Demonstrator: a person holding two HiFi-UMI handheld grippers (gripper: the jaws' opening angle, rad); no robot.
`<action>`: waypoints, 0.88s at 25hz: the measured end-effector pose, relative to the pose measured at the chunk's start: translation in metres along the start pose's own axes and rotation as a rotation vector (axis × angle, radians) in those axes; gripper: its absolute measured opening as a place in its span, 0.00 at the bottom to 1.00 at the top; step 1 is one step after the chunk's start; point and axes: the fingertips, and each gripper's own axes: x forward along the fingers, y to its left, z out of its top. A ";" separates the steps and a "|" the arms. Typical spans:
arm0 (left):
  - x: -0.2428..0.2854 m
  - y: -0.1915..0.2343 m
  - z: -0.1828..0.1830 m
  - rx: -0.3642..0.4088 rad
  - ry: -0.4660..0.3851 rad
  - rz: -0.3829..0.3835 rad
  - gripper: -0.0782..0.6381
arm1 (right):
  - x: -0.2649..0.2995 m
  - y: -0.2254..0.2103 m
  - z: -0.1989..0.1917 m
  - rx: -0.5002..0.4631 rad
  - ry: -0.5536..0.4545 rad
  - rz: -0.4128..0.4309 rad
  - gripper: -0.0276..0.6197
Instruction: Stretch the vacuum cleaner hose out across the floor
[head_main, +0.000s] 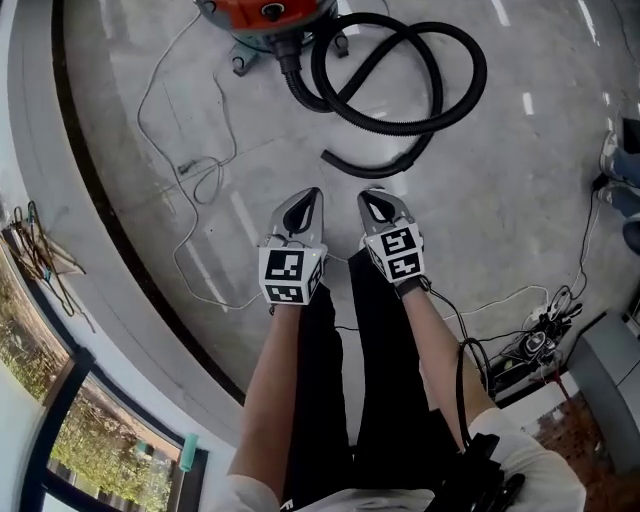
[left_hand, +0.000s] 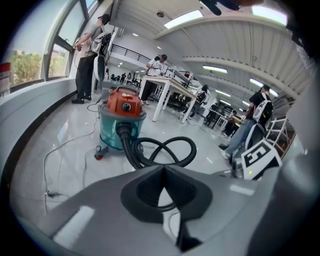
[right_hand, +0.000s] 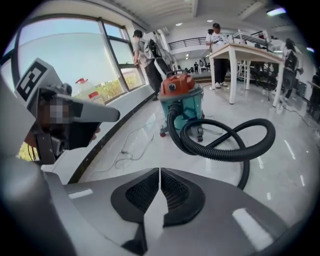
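Glossy grey floor (head_main: 500, 220), hose (head_main: 395, 129) looped beside vacuum cleaner (head_main: 265, 12), free end leftward.

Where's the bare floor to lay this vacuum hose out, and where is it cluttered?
Bare floor lies right of the hose loop, up to the cable tangle at lower right. There is a narrower strip between the hose's loose end and the white cord. Crowded: the cord's loops at left, the coil beside the vacuum cleaner, and that tangle.

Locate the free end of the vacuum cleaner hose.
Head view, centre: the free end lies on the floor, just beyond the left gripper, nearer than the hose's loop.
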 end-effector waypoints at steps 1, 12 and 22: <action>0.011 0.006 -0.014 -0.007 0.010 0.001 0.11 | 0.017 -0.004 -0.014 -0.023 0.025 0.010 0.07; 0.108 0.061 -0.117 -0.025 0.070 0.008 0.11 | 0.182 -0.048 -0.116 -0.315 0.250 0.085 0.47; 0.133 0.087 -0.145 -0.018 0.084 0.008 0.11 | 0.266 -0.064 -0.204 -0.656 0.537 0.054 0.46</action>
